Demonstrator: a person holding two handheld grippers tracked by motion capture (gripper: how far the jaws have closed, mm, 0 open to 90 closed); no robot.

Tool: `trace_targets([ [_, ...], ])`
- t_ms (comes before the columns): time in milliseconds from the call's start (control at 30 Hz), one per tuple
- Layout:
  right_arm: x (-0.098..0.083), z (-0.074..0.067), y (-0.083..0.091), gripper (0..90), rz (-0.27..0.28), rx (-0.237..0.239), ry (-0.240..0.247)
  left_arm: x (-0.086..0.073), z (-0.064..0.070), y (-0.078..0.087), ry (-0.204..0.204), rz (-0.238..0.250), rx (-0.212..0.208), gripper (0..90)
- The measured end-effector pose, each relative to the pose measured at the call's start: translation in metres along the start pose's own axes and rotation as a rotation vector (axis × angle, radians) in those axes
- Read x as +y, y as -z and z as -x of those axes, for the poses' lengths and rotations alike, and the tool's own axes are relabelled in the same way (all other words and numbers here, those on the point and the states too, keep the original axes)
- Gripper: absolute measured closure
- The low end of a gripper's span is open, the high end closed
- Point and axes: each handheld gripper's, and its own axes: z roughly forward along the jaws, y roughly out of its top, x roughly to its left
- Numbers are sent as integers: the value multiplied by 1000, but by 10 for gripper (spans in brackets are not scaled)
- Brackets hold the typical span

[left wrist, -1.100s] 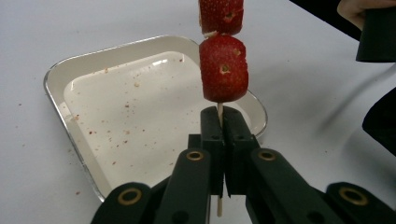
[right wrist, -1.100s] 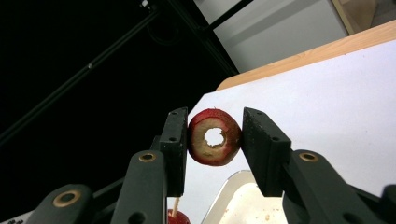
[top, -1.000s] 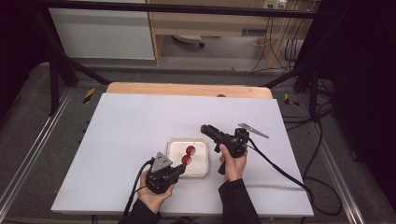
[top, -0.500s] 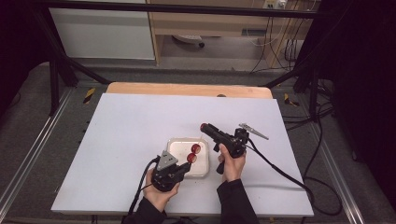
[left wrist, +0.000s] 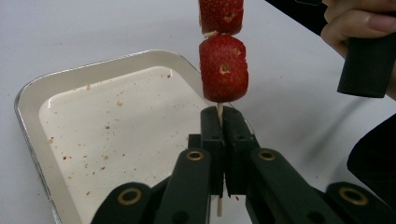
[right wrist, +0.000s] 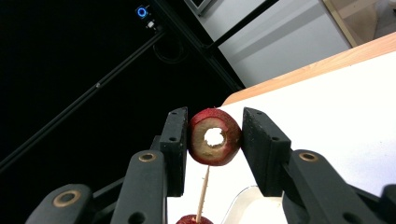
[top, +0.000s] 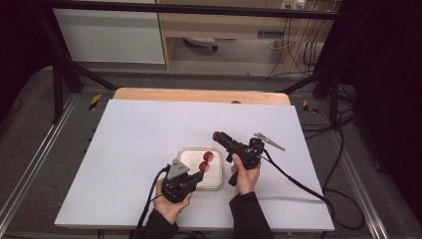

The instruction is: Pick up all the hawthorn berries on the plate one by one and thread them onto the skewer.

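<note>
One tray (left wrist: 32,100) | crumbs inside | two strawberries (left wrist: 223,67) skewered above it

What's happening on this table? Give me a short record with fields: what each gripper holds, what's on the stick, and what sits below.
Left gripper: jaws shut on the skewer, low on the stick
On the skewer: two red fruit pieces
Right gripper: jaws shut on a cored fruit ring, raised above the skewer tip
Below: white tray, crumbs only
Surface: white table
</note>
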Motion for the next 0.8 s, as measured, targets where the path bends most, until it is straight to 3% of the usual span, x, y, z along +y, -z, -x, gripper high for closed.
trace_targets([
  [800, -11, -2, 0, 624, -21, 12, 4, 5, 1, -3, 31, 15, -2, 881],
])
